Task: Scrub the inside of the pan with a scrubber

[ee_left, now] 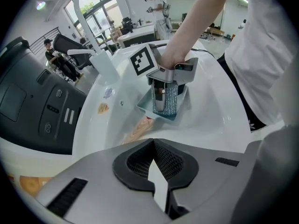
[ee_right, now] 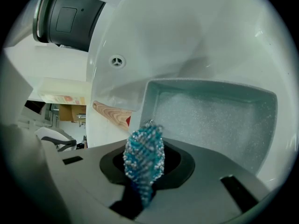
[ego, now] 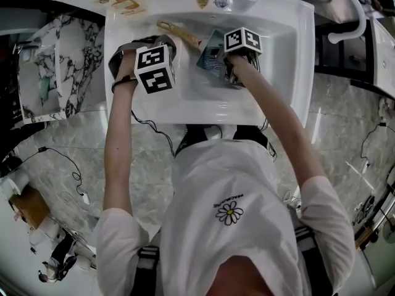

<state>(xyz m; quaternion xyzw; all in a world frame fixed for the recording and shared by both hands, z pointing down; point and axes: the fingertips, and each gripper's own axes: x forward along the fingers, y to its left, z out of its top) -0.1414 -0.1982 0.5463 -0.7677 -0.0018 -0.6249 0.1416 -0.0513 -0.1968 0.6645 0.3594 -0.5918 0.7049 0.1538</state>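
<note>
Sink: white basin, and the work area. It holds the pan.
Pan: square and grey-blue, lying in the basin toward the faucet side. The inside faces up and is speckled, with no foam or residue visible.
Pan handle: wooden, pointing away from the pan toward the left gripper's side of the basin. Nothing grips it.
Task progress: judged early or mid-scrub. The tool is in hand and positioned at the pan. The pictures do not show how much of the inside is already cleaned.
Remaining: judged to be passes of the scrubber across the floor and walls of the pan.
Left gripper: jaws pressed together with nothing between the pads. It points steeply down into the basin, beside the handle and clear of it.
Right gripper: jaws pinched on the scrubber and aimed down at the near left corner of the pan.
Scrubber: blue and silver mesh wad projecting from the right jaws over the pan's inside. Contact with the pan surface cannot be confirmed.
</note>
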